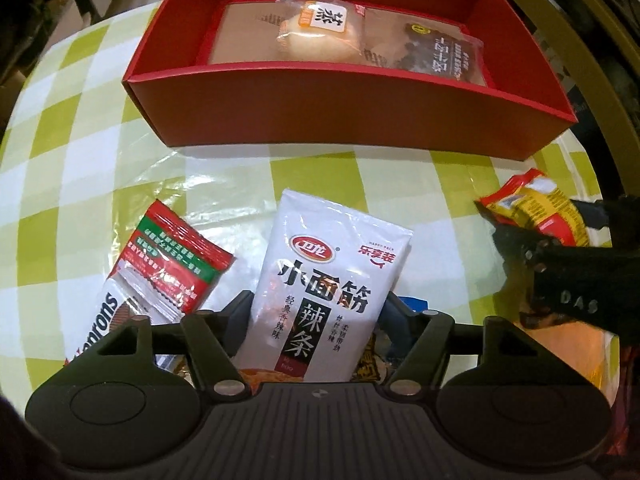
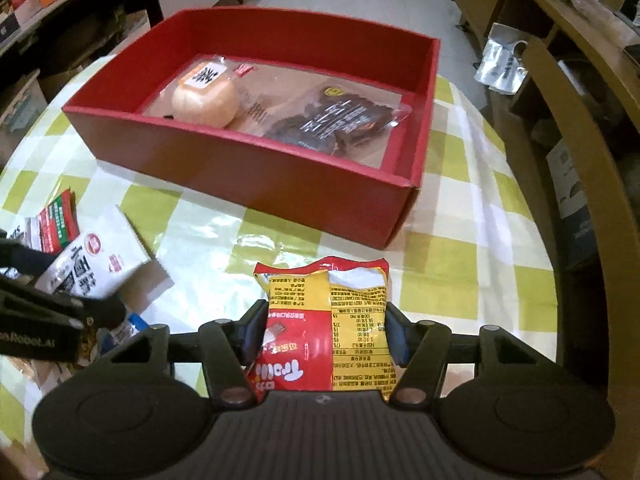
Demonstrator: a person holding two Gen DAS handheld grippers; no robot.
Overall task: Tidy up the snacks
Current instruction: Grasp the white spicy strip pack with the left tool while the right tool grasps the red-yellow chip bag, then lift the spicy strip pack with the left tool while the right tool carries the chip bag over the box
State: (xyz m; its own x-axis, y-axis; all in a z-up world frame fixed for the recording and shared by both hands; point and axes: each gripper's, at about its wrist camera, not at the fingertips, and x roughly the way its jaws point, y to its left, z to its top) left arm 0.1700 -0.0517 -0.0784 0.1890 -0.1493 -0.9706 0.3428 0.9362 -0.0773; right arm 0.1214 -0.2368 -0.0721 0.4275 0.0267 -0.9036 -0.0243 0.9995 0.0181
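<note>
The left claw [image 1: 320, 312] pinches a white spicy-strip packet [image 1: 332, 276] between its pads, near the red box [image 1: 360, 108] on the checked worktop [image 1: 100, 160]. The right claw [image 2: 326, 328] pinches a red-and-yellow snack bag [image 2: 332, 312]. Only the left wrist view shows the red-green sachet [image 1: 176, 256] clearly, overlapping a biscuit packet [image 1: 104, 320] left of the white packet. The right wrist view alone shows the floor beyond the box and a curved wooden chair back [image 2: 568, 128] at right. Inside the box lie a wrapped bun [image 2: 206, 98] and, right of it, a dark packet [image 2: 340, 120].

Red box [image 2: 256, 176], green-white checked tablecloth [image 2: 460, 240]
</note>
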